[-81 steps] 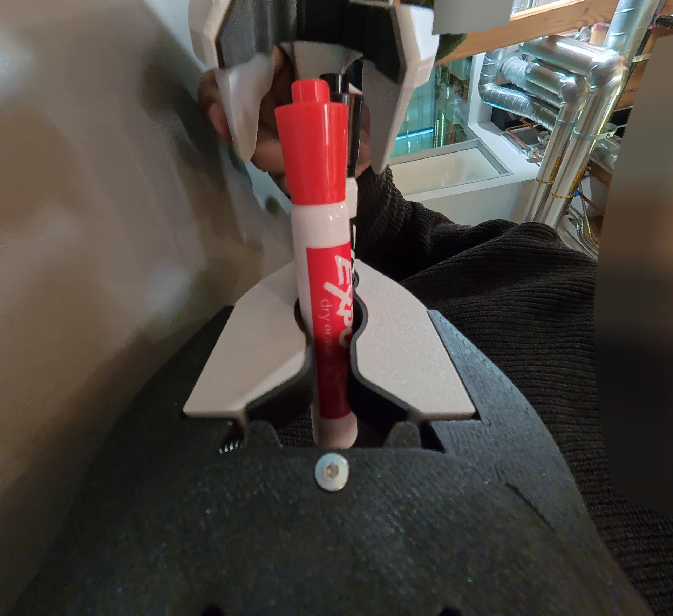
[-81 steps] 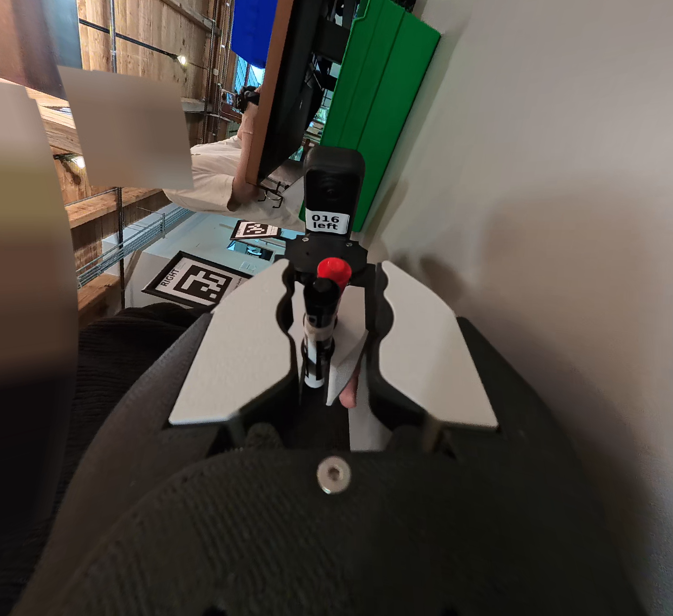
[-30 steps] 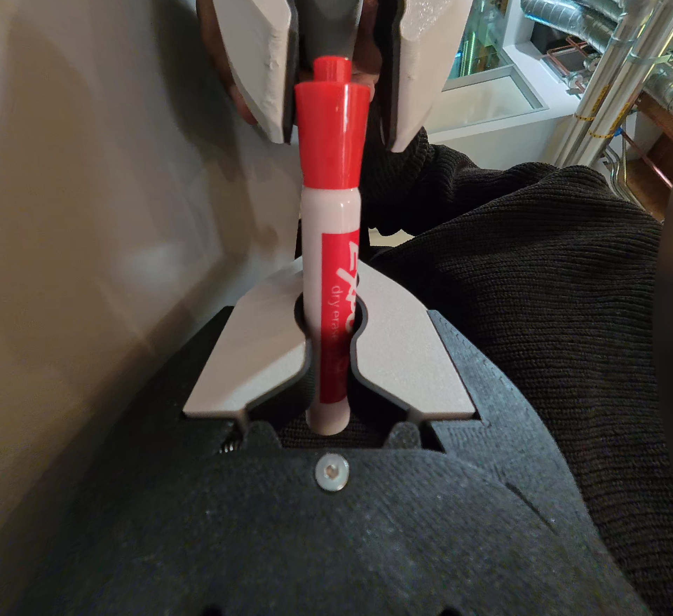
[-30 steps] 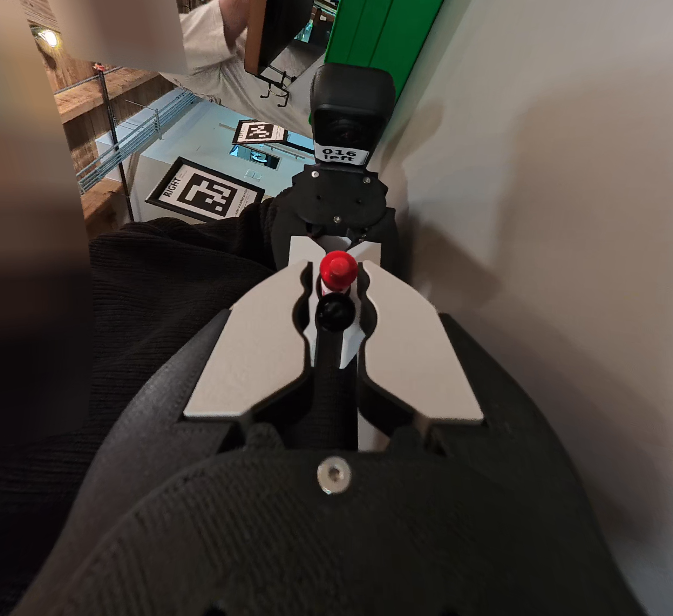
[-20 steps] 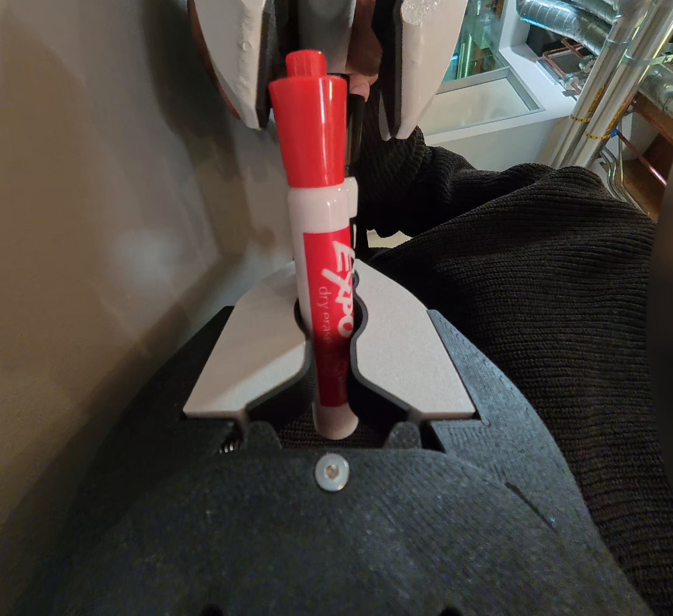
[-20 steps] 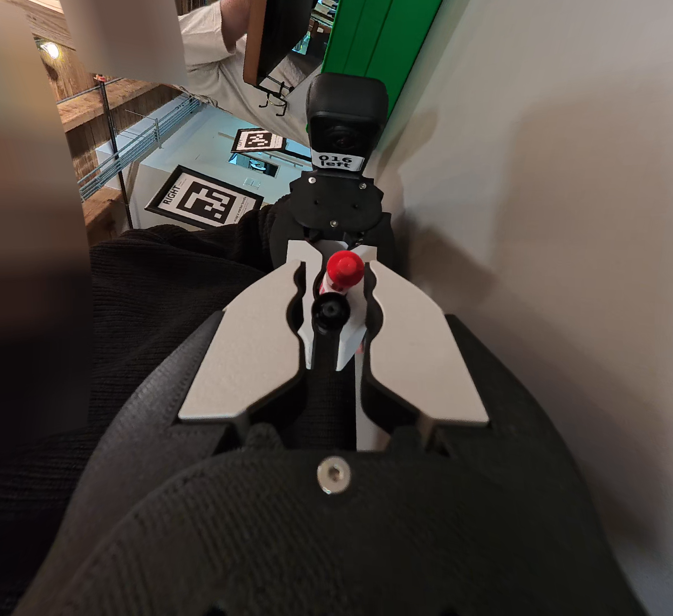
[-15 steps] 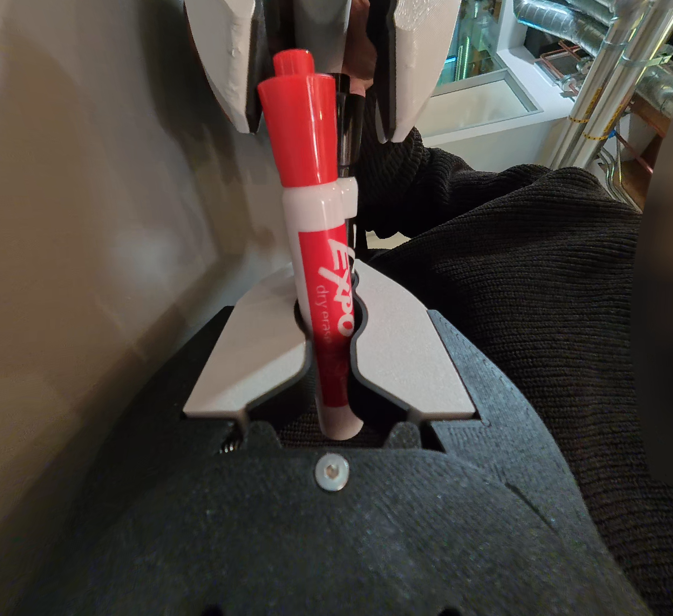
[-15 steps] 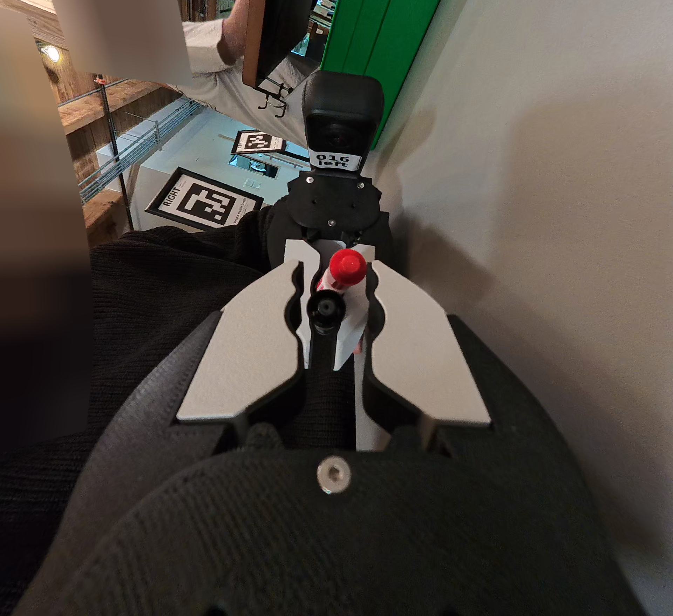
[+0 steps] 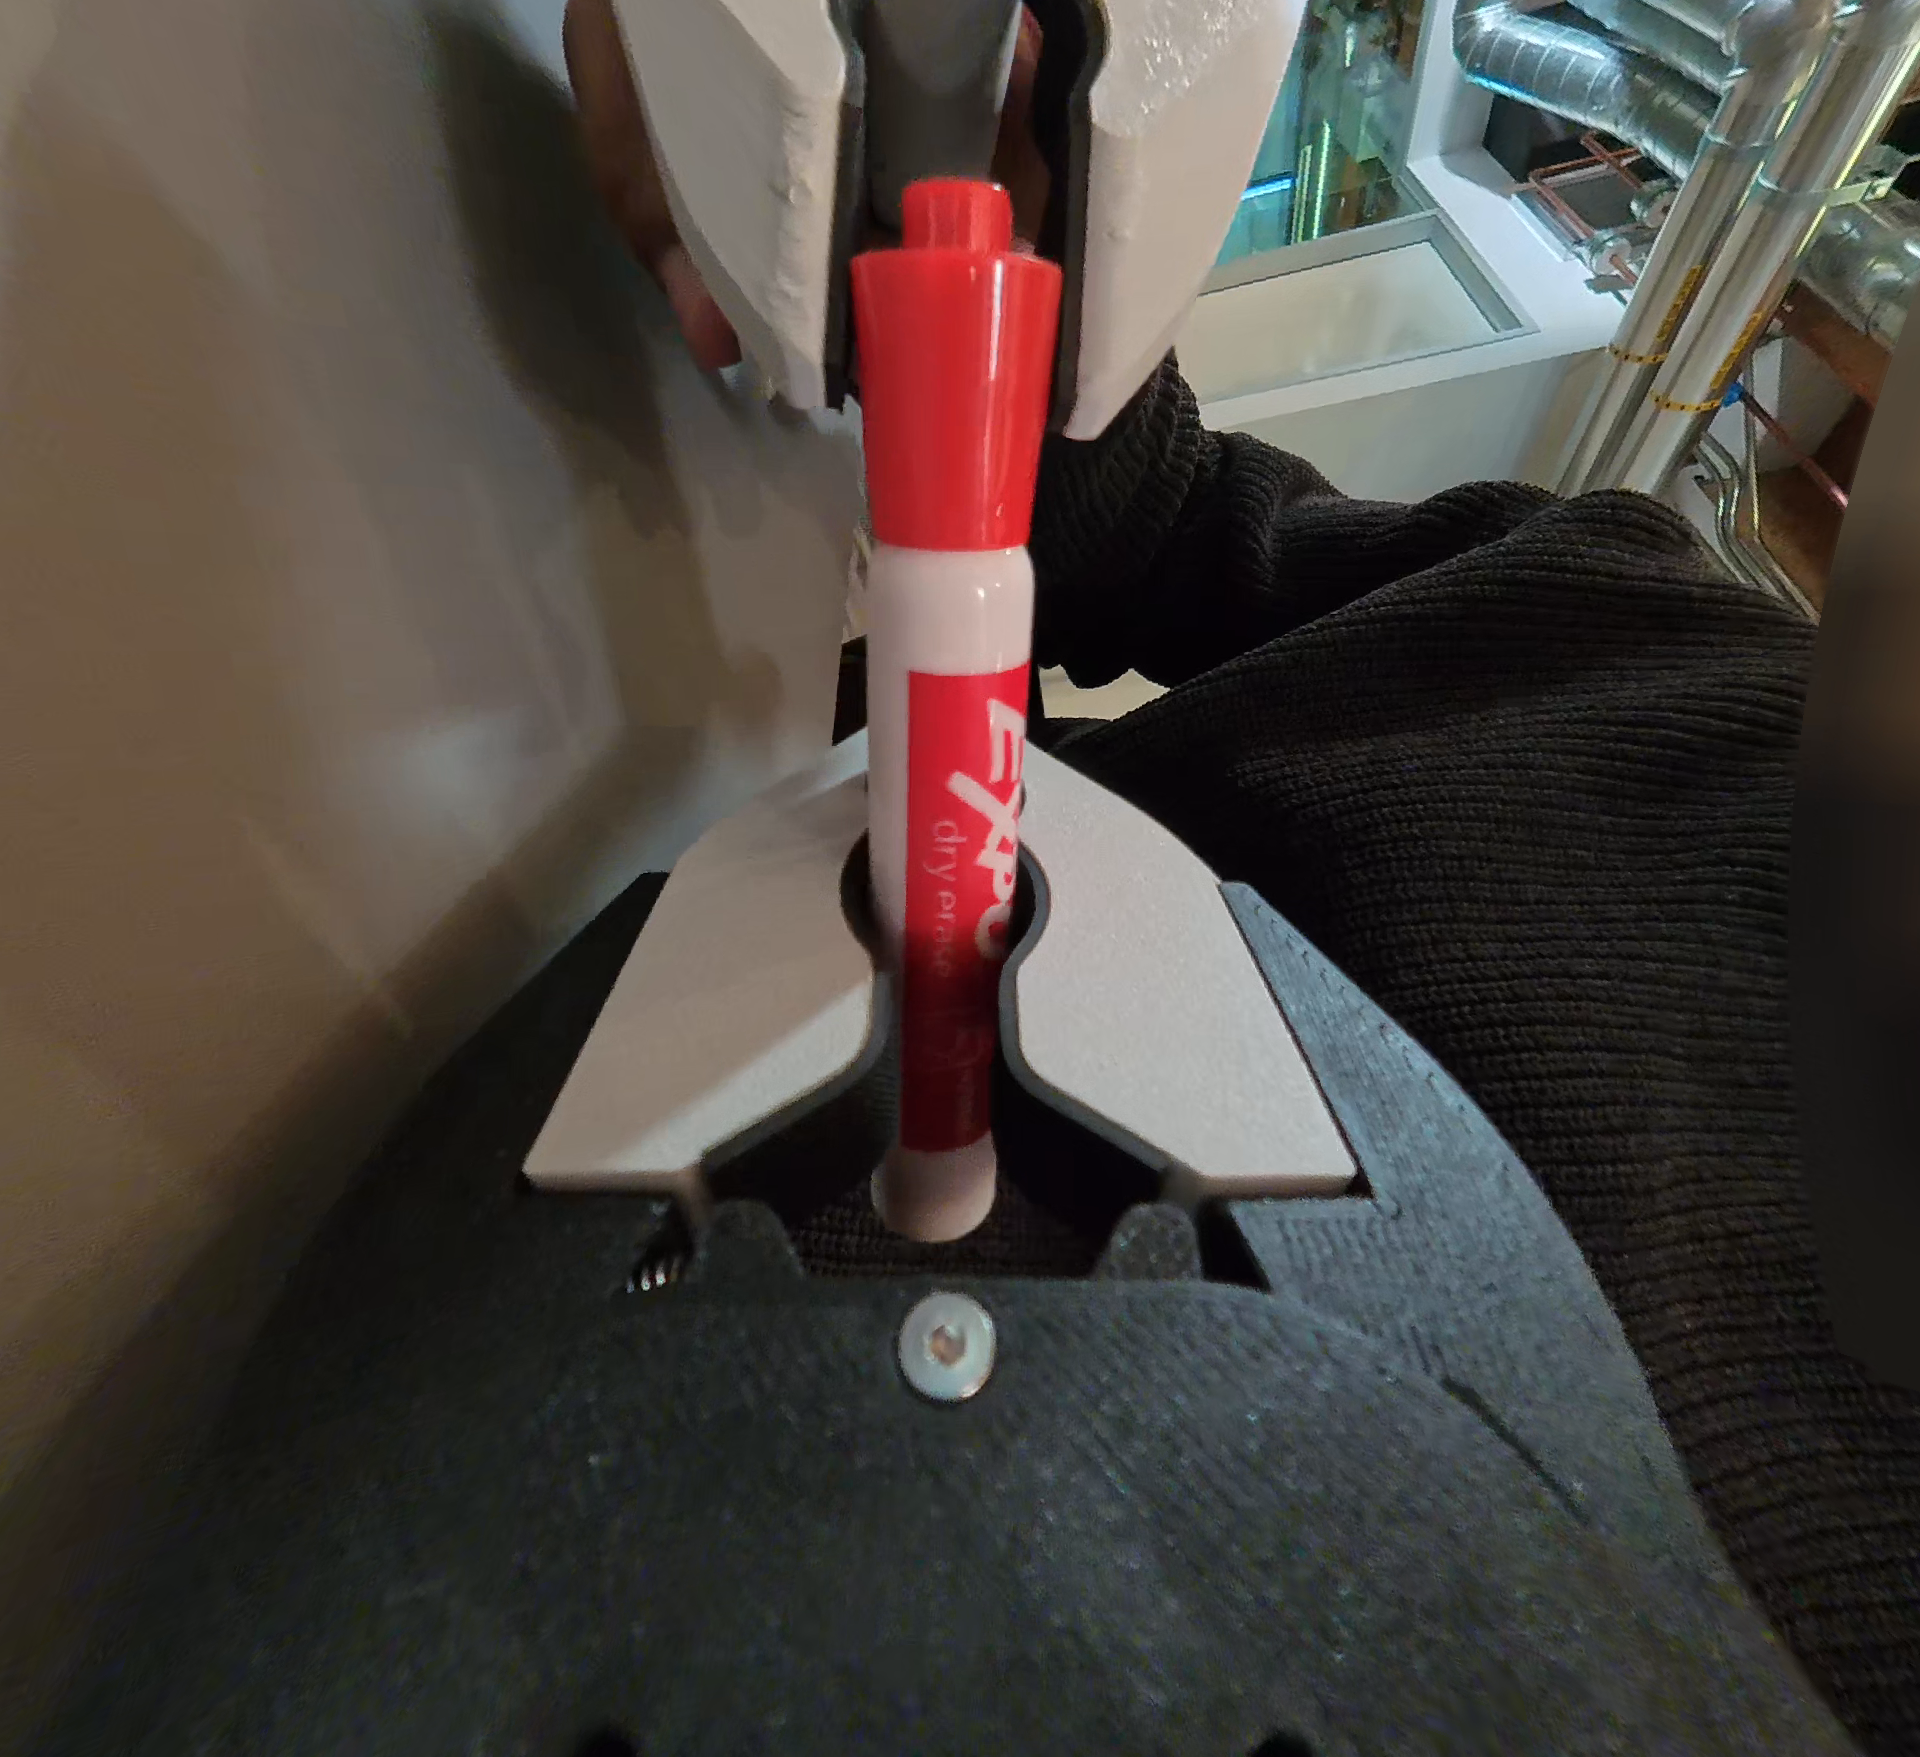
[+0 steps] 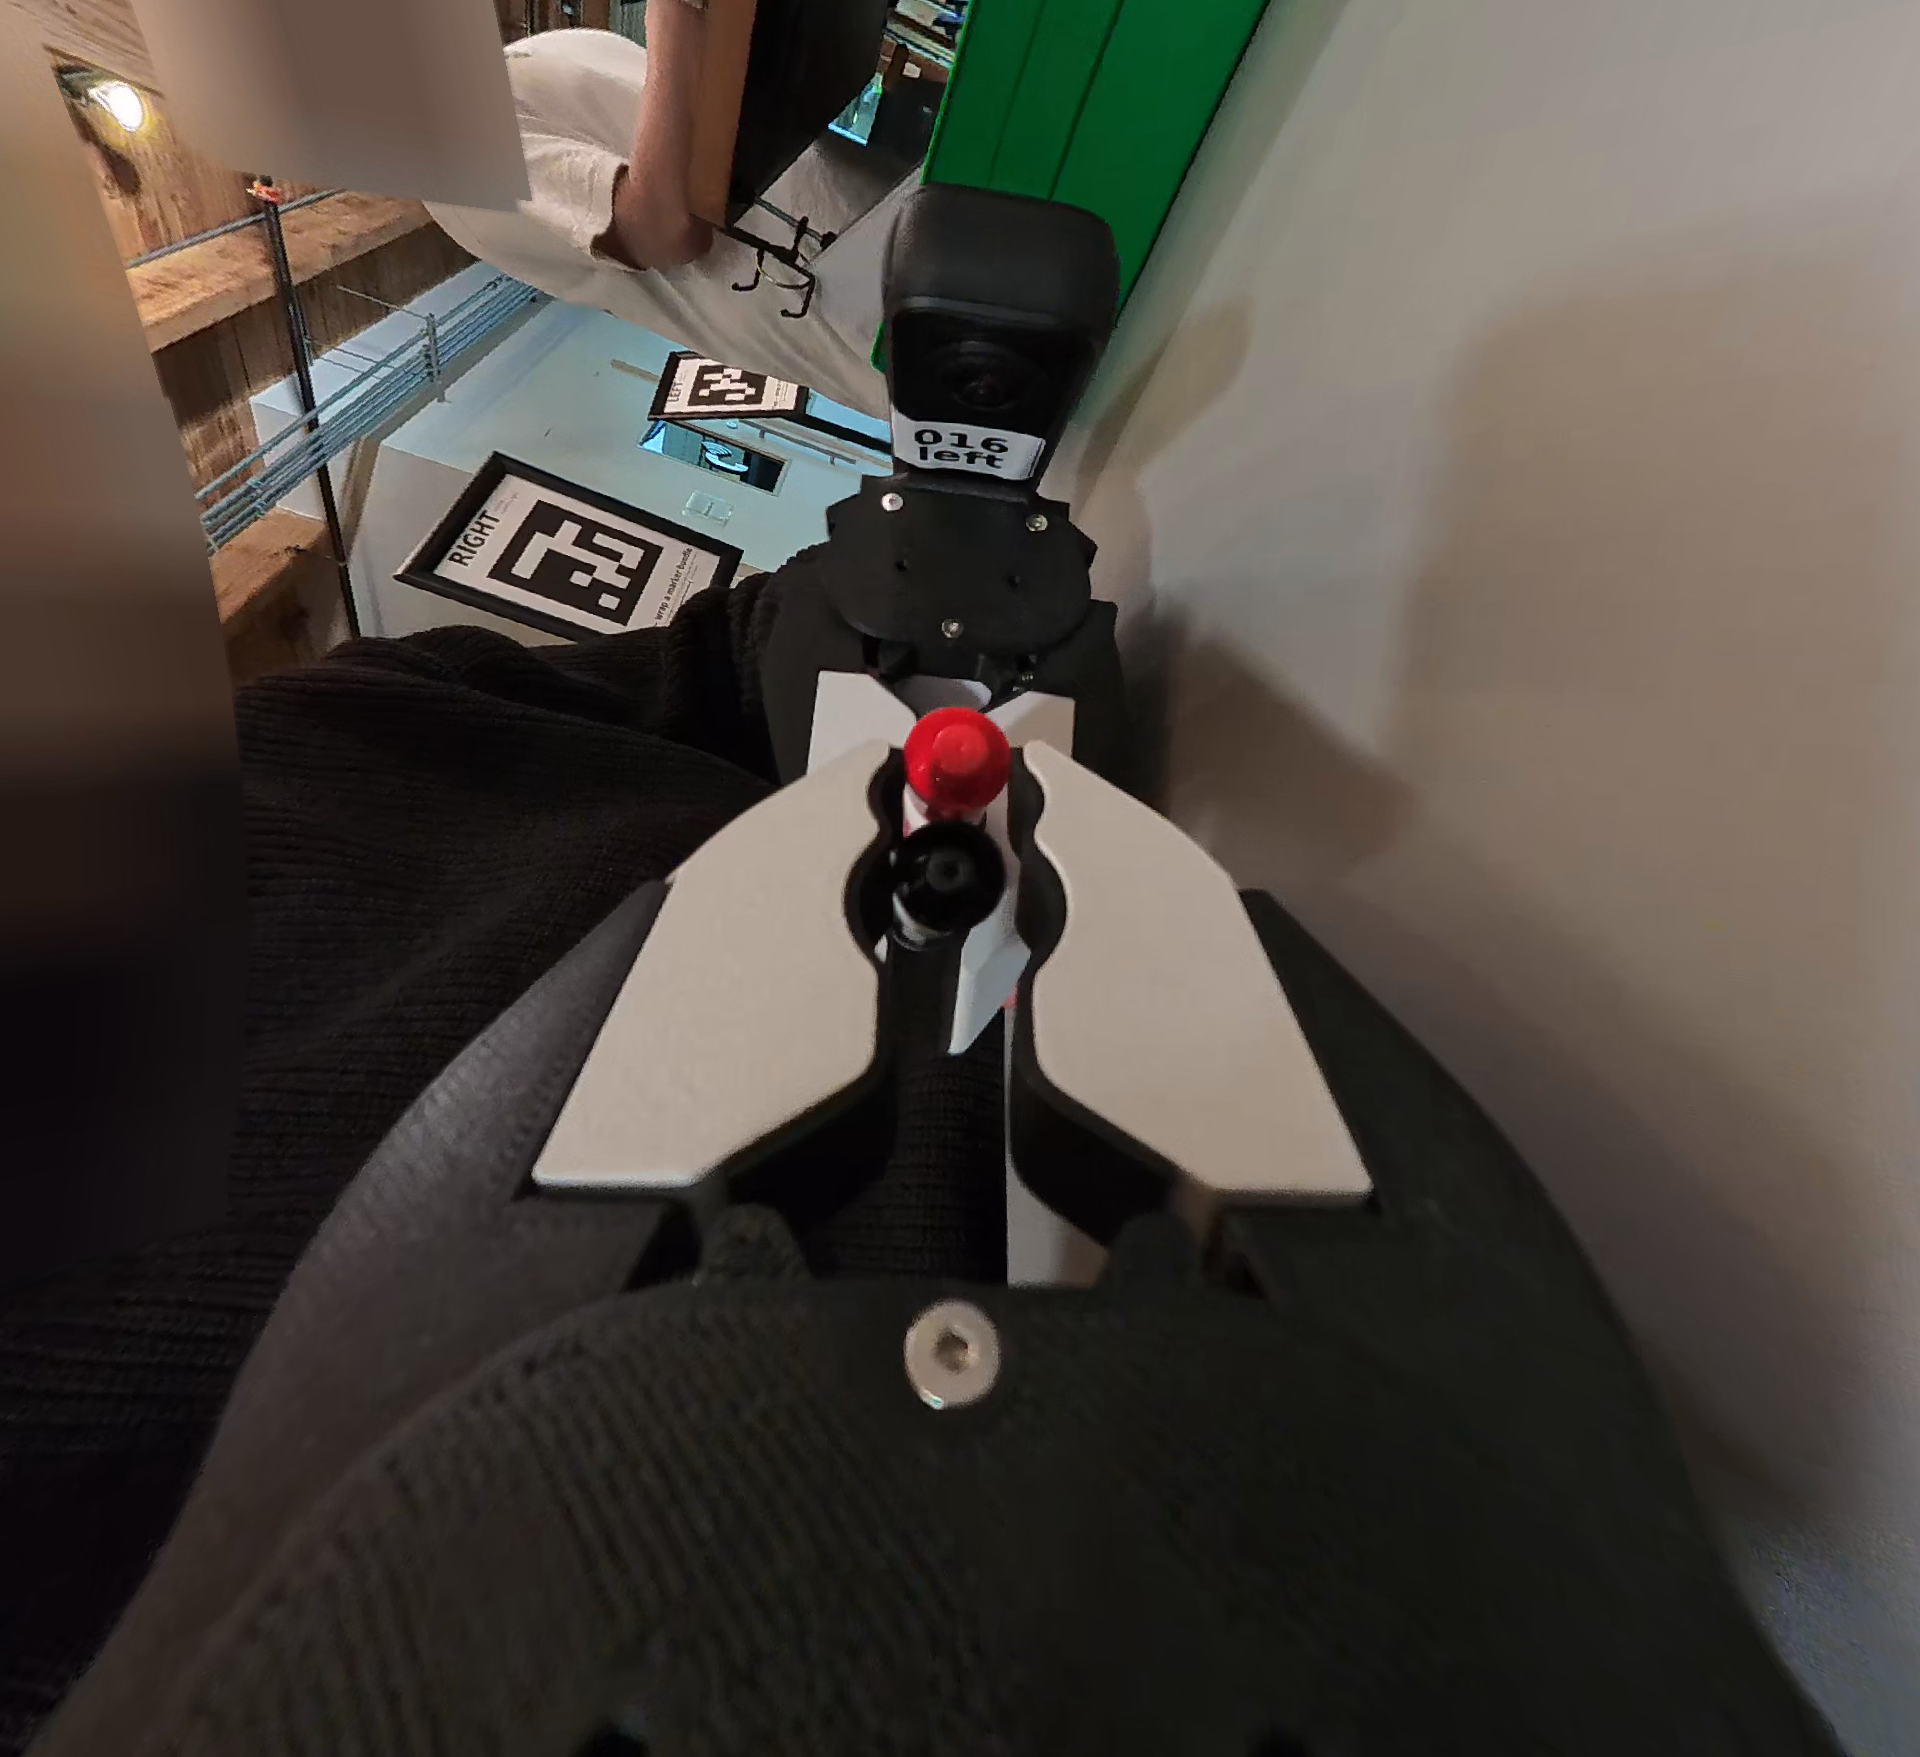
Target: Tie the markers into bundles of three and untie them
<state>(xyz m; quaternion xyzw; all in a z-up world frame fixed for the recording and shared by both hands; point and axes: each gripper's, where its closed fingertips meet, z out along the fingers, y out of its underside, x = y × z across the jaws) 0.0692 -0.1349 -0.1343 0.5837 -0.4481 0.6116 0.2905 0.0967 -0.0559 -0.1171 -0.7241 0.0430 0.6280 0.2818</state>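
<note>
Red-capped marker (image 9: 951,668) stood clamped by its barrel in the left gripper (image 9: 940,886), its cap between the right gripper's (image 10: 951,860) nearly closed fingers beside a black marker (image 10: 940,876).

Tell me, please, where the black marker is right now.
In the right wrist view the black marker sits end-on between the right gripper's fingers, just below the red marker; the left wrist view hides it.

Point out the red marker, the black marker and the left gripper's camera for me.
red marker (image 9: 951,419), left wrist view, on its red cap.
black marker (image 10: 948,874), right wrist view, on its cap end.
left gripper's camera (image 10: 982,377), right wrist view, on its lens.
</note>
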